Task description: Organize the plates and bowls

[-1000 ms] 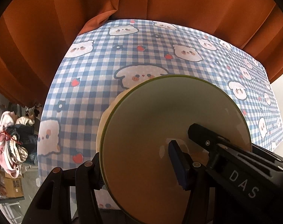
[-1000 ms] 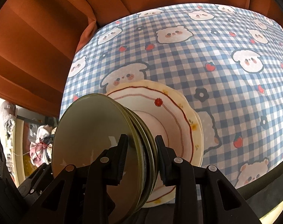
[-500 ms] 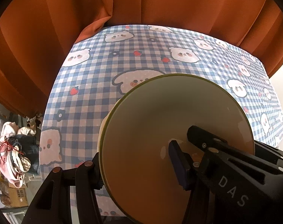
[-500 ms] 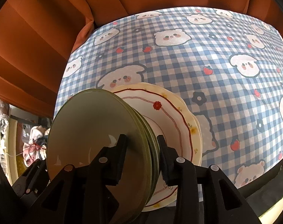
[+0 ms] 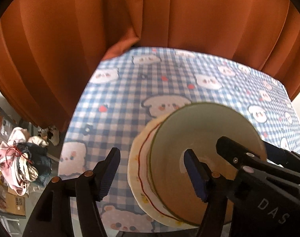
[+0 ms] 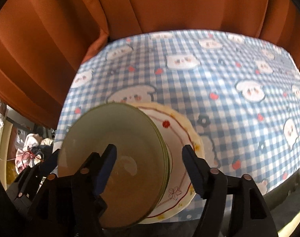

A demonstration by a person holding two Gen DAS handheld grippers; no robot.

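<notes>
The table (image 6: pixel 219 90), under a blue checked cloth, carries the stack at its near left corner: olive-rimmed plates (image 6: pixel 118 148) resting on a cream floral plate (image 6: pixel 181 138). Left hand-held gripper (image 5: pixel 151 169) and right hand-held gripper (image 6: pixel 150 165) have both just been opening; their jaws stand apart, clear of the rims, pads off. The release looks complete: withdraw each straight back and upward, so no finger catches an edge and shifts the stack.

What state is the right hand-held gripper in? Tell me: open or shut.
Open. The right hand-held gripper has just been opening; its pads stand clear of the green plates' rims, which lie between them on the floral plate.
</notes>
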